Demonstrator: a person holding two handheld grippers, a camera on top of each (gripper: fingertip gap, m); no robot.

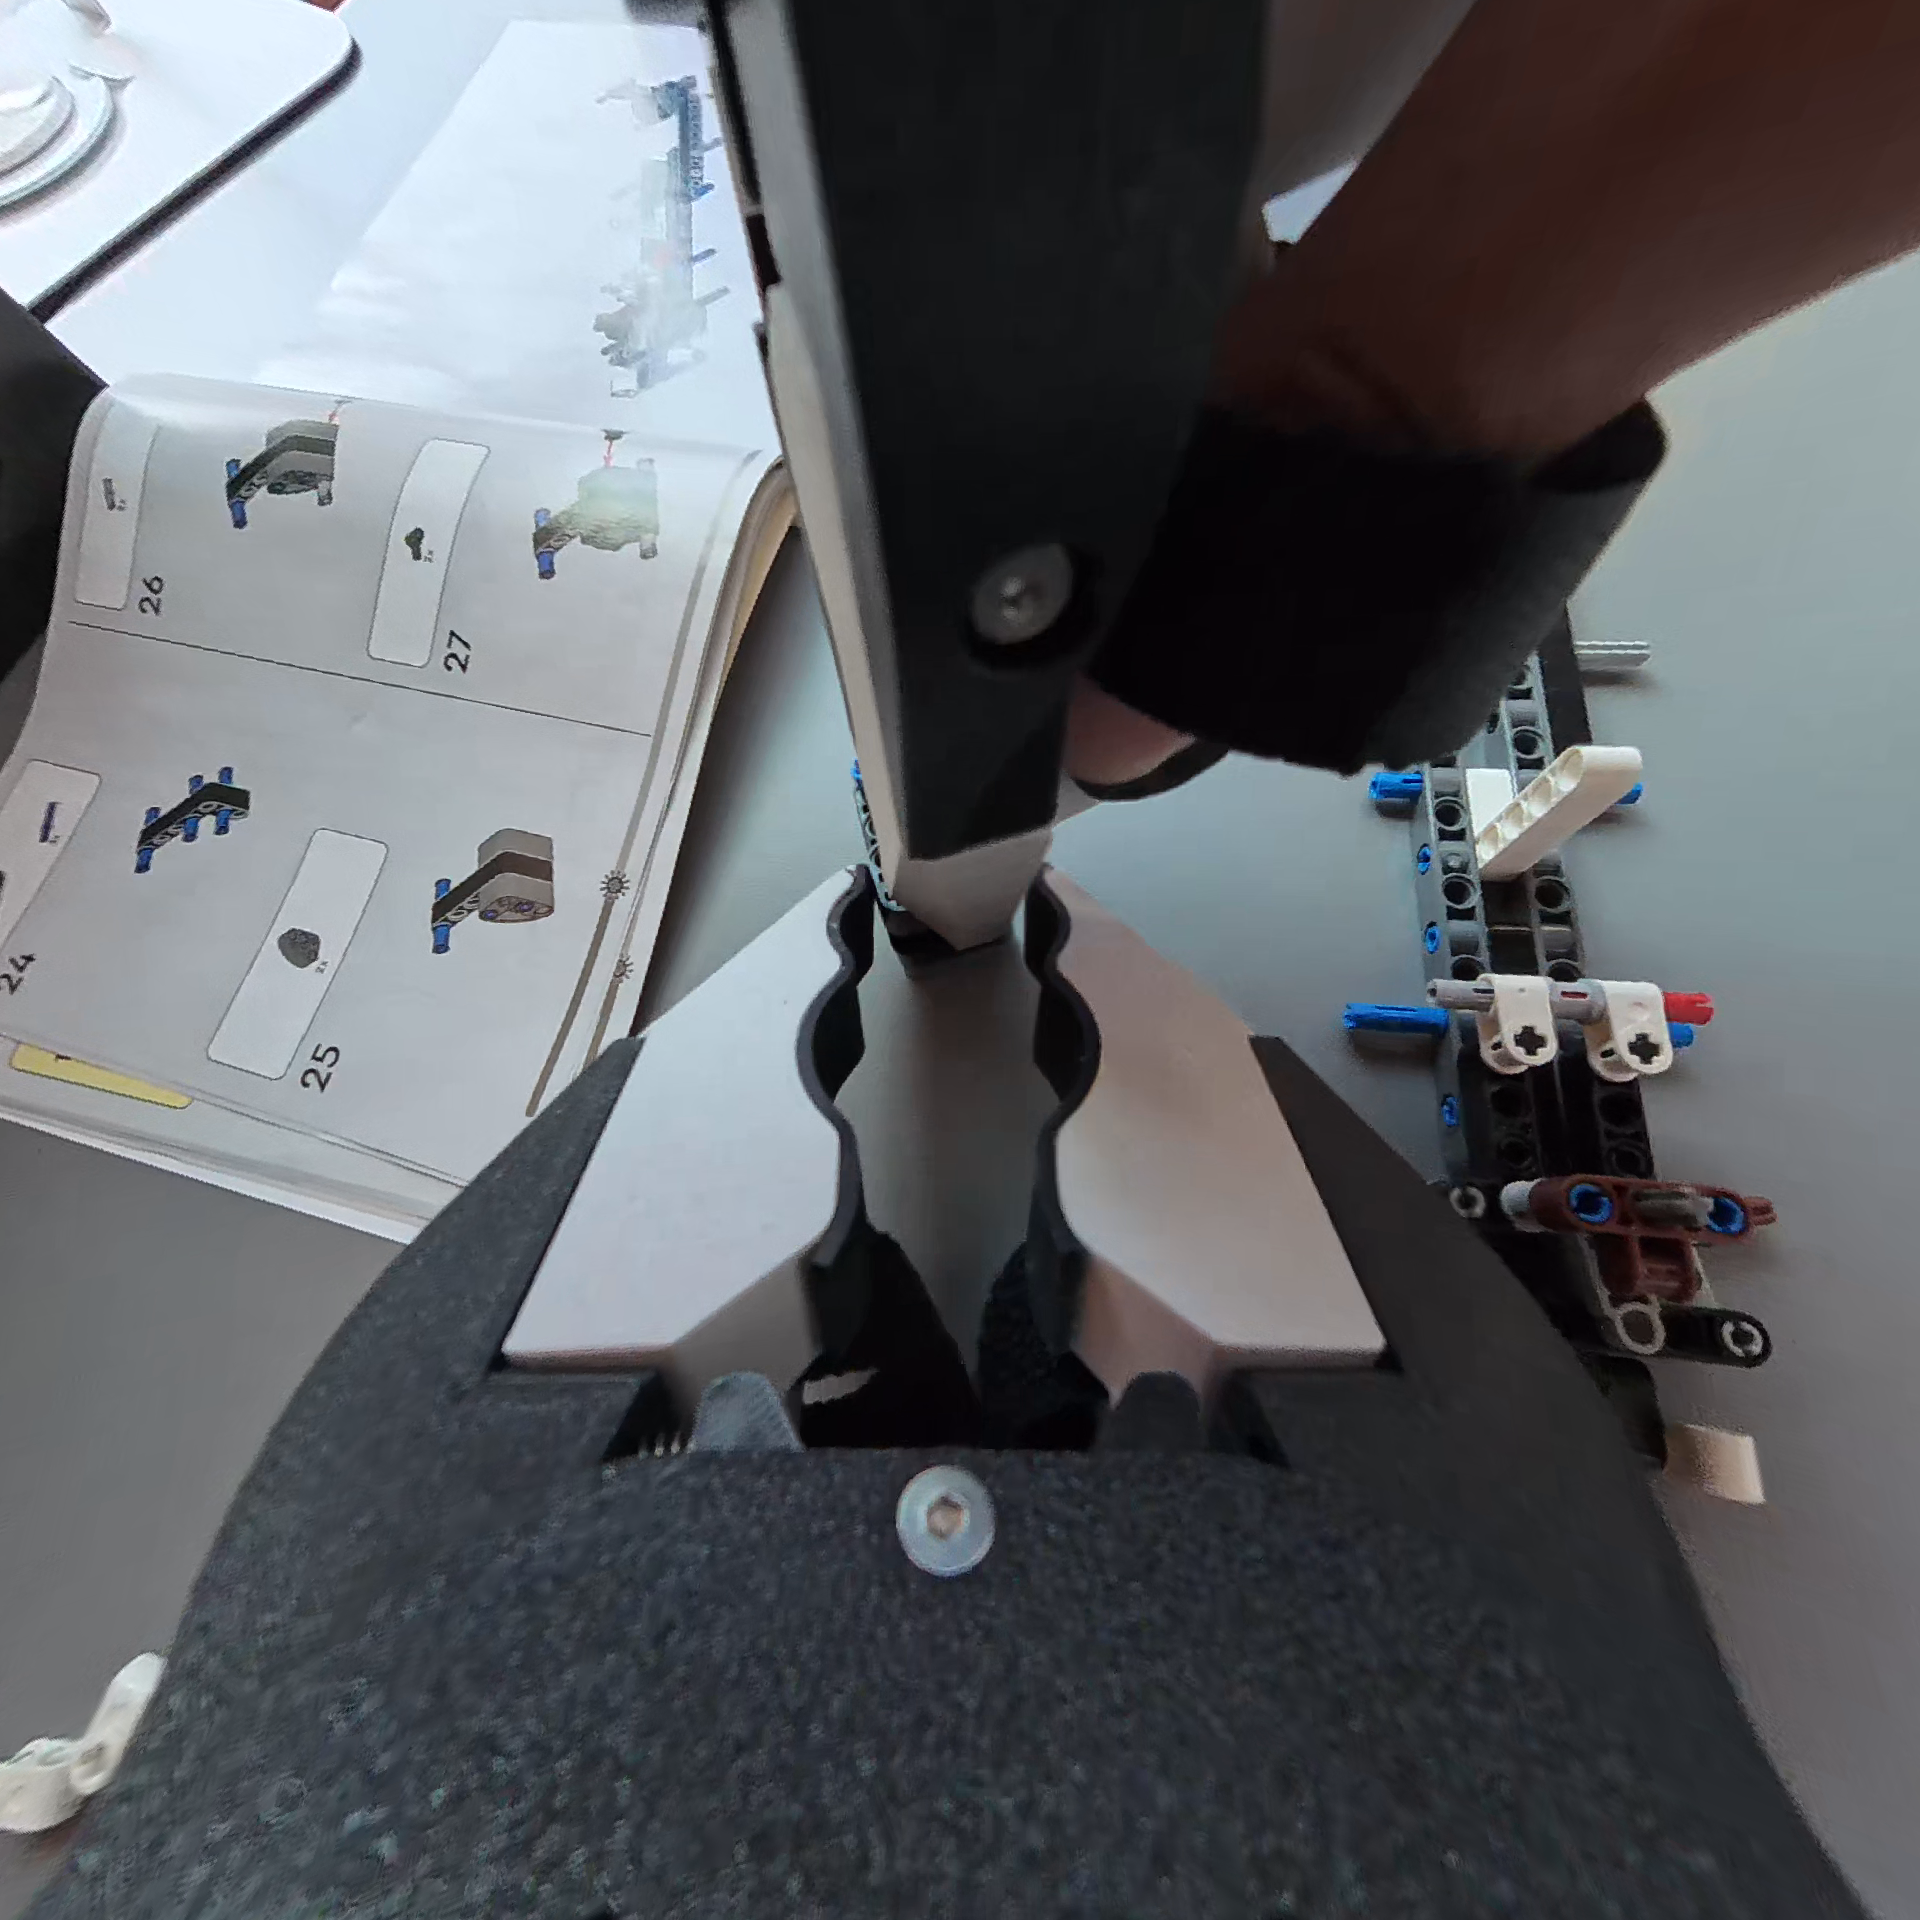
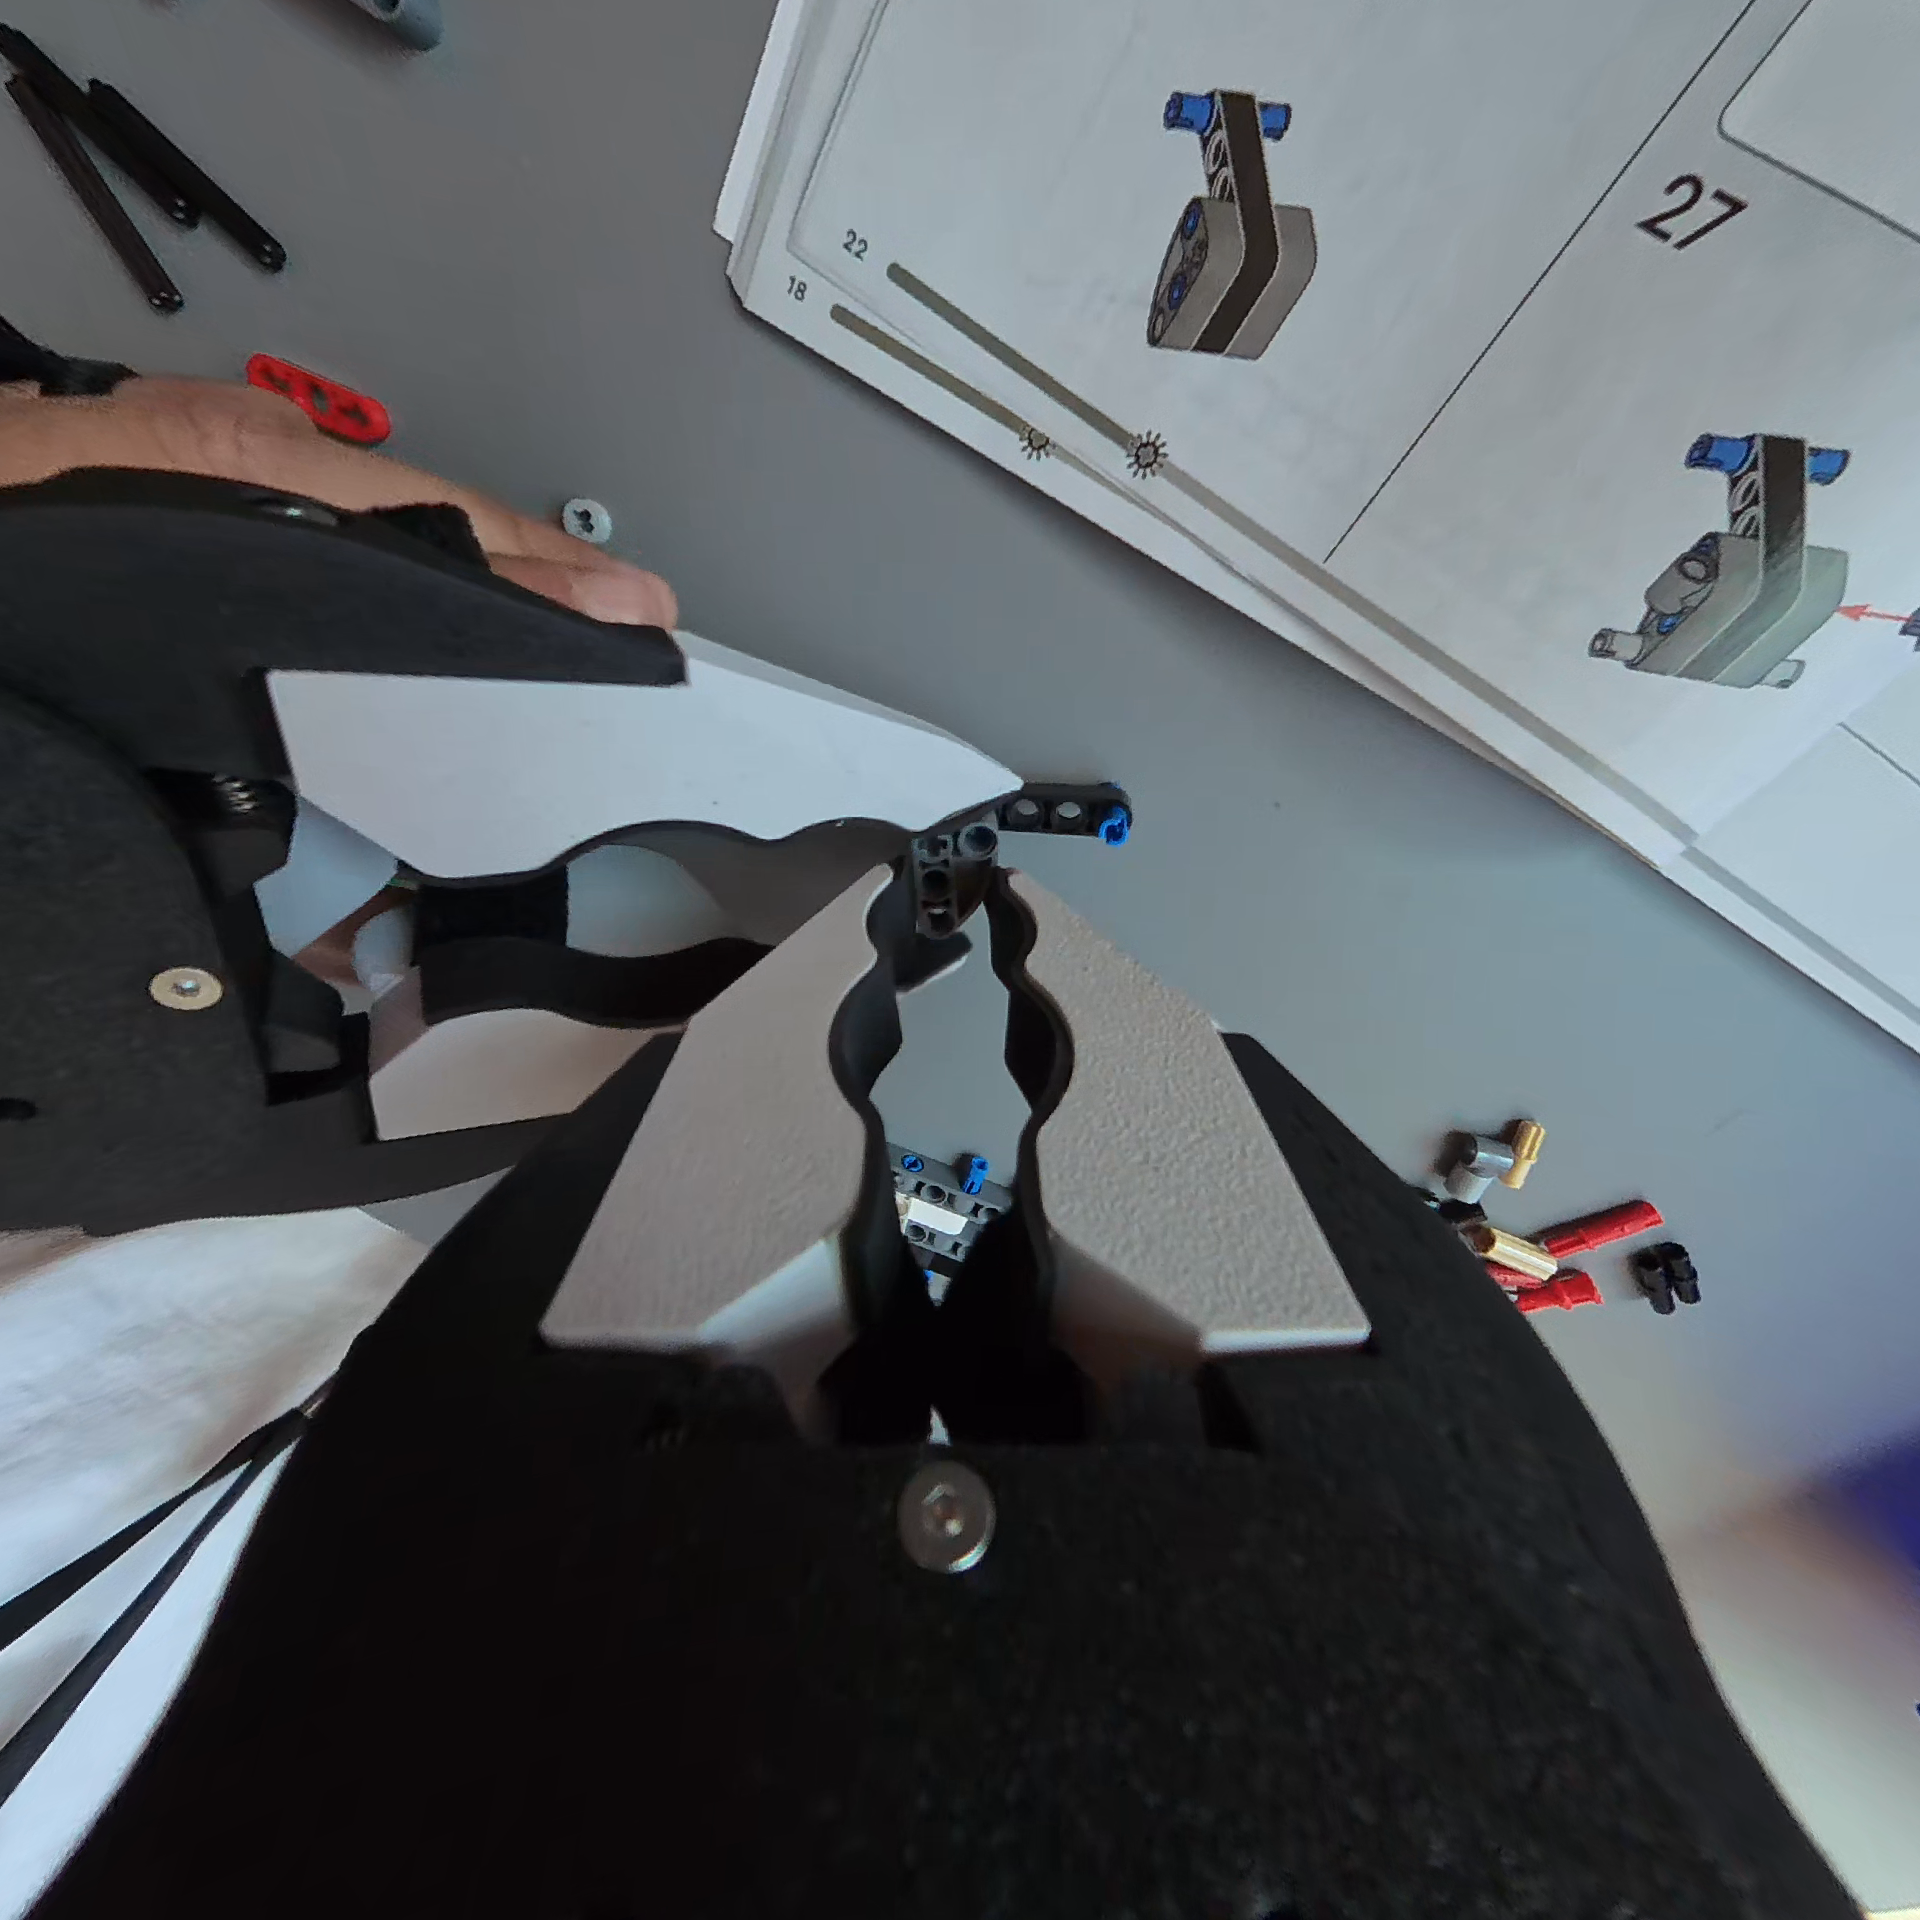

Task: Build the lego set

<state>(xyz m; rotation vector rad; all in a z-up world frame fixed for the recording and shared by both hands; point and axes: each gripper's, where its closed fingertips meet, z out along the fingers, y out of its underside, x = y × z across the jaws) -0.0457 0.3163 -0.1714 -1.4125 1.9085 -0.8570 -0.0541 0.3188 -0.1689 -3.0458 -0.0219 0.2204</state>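
Dark grey plastic, short and holed: a small beam piece [image 2: 938, 883], nipped at the very tips of the right gripper [image 2: 948, 883], fingers narrow and closed on it. Joined at its far end to a black three-hole beam [image 2: 1060, 812] tipped with a blue pin [image 2: 1114, 821]. Held just above the grey worktop [image 2: 623, 260], near the corner of an open instruction booklet [image 2: 1351, 312].

Mostly hidden in the left wrist view: only a sliver with a spot of blue [image 1: 871, 831], tucked behind the right gripper's pale finger coming down from the far side. Left gripper [image 1: 954, 894] with fingers slightly parted, straddling that finger and the piece. Cannot tell whether its pads press on anything. In the right wrist view, far finger [image 2: 623, 748] lying over the near end of the black beam, other finger cut off behind the right gripper's own.

A hand [image 1: 1558, 260] in a black strap, filling the far right corner. To the right, a long grey and black beam assembly [image 1: 1538, 1039] with white, brown and blue fittings, its near end hidden by the gripper body. At the near left edge, white connectors [image 1: 62, 1766], cut off. At the far left, a white tray [image 1: 208, 104], only partly in frame.

On the booklet pages, printed step numerals and part drawings.

Scattered about: red pins [image 2: 1590, 1226], black rods [image 2: 135, 177], a red flat piece [image 2: 317, 397].
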